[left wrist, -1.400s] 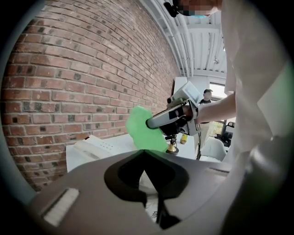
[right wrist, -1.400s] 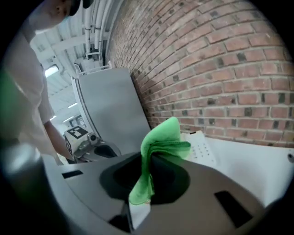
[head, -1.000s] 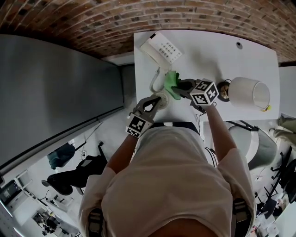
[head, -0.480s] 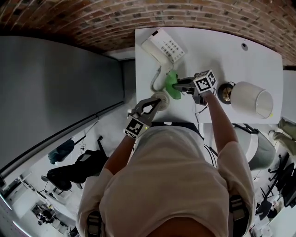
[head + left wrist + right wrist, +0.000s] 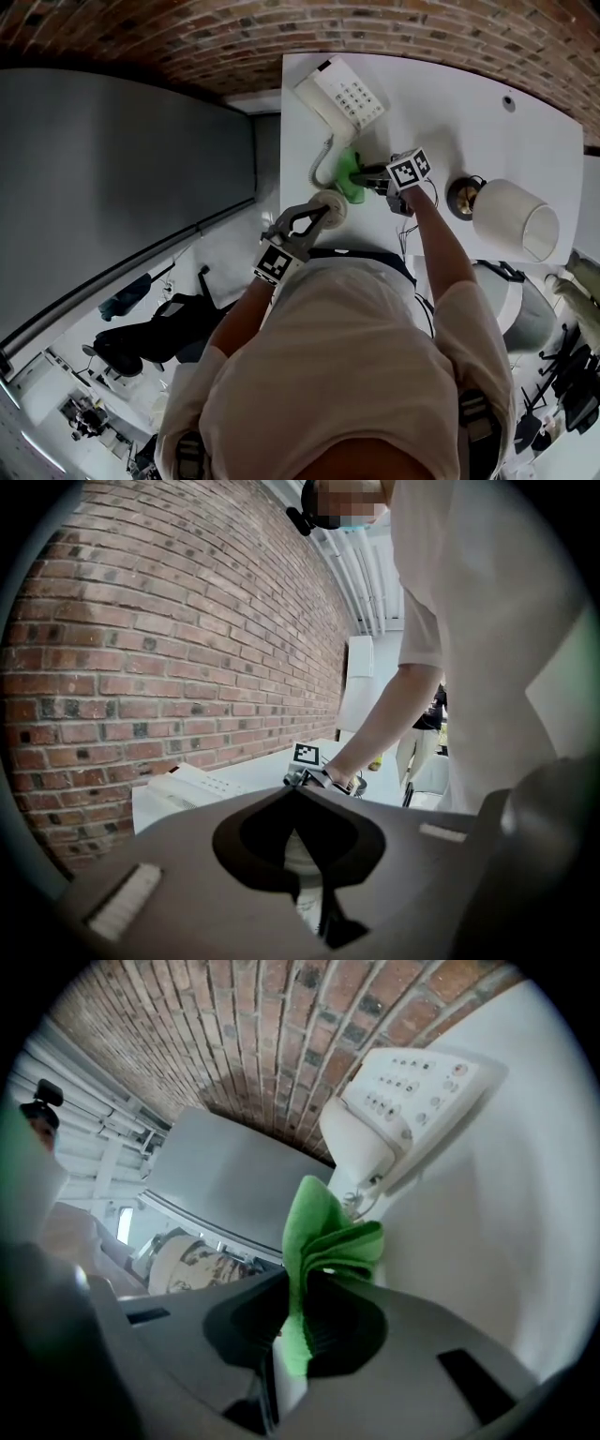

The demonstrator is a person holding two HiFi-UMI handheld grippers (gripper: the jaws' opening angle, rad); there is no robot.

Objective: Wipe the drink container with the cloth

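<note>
Left gripper (image 5: 314,214): clamped on drink container (image 5: 330,203). Right gripper (image 5: 370,175): pinching green cloth (image 5: 349,173), 1 o'clock of container, just beside.

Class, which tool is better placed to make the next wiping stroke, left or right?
Right. The right tool pinches the green cloth just beside the cup, while the left tool grips that cup and steadies it.
</note>
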